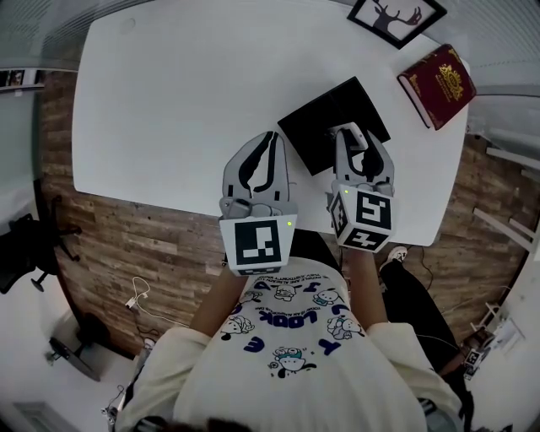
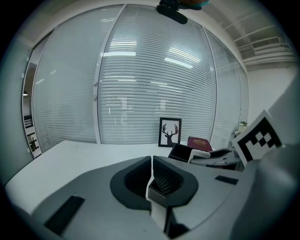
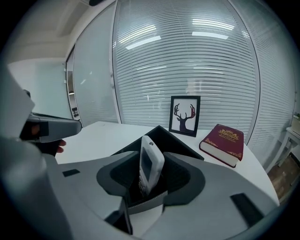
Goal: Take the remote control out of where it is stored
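Note:
A white remote control [image 3: 151,161] stands tilted between the jaws of my right gripper [image 3: 147,180]. A gap shows on its left side, and its top leans toward the right jaw. Those jaws stand wide. In the head view the remote [image 1: 354,135] pokes out at the right gripper's tip [image 1: 359,142], over the near right part of the open black box [image 1: 325,118]. My left gripper [image 1: 268,139] hovers left of the box, above the table's front edge. Its jaws are pressed together with nothing in them [image 2: 151,176].
The white table [image 1: 186,84] carries a dark red book [image 1: 437,84] at the right and a framed deer picture [image 1: 396,18] at the back. Glass walls with blinds stand behind the table. Wood floor lies below its front edge.

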`<state>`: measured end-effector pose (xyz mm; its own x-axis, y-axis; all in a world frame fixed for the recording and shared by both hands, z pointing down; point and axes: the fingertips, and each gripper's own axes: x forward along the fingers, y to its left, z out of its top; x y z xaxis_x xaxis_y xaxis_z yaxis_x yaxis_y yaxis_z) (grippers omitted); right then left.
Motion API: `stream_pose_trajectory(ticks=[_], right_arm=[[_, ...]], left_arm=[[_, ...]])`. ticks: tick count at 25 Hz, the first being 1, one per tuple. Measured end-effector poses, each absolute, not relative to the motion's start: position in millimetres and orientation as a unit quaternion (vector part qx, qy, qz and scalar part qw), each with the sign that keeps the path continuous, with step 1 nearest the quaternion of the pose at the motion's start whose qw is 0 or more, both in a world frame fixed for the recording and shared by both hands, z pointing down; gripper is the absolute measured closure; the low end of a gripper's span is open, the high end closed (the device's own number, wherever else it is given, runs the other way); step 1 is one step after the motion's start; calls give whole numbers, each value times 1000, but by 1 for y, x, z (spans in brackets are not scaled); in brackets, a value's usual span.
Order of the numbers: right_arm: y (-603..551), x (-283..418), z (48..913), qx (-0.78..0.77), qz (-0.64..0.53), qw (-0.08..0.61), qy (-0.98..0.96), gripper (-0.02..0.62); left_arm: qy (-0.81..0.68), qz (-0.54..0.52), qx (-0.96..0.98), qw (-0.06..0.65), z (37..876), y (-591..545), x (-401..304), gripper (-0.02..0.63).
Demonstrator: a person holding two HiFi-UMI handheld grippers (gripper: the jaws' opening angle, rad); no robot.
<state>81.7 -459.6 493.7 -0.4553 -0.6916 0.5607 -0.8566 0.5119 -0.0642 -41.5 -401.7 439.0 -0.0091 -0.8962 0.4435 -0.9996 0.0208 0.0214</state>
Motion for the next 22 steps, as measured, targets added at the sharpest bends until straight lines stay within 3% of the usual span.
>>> stream_pose_trajectory(ticks=[7,11,22], right_arm=[[-452,75,490,458,160,239,-841,431],[-450,74,492,447,151,242,-848,474],[-449,74,495,428,148,252,-855,505]], left_arm=[[-696,150,680,173,439,-401,-44,580],[-696,152,679,178,442,-402,-43,580],[-696,153,678,178,440,-399,-39,580]])
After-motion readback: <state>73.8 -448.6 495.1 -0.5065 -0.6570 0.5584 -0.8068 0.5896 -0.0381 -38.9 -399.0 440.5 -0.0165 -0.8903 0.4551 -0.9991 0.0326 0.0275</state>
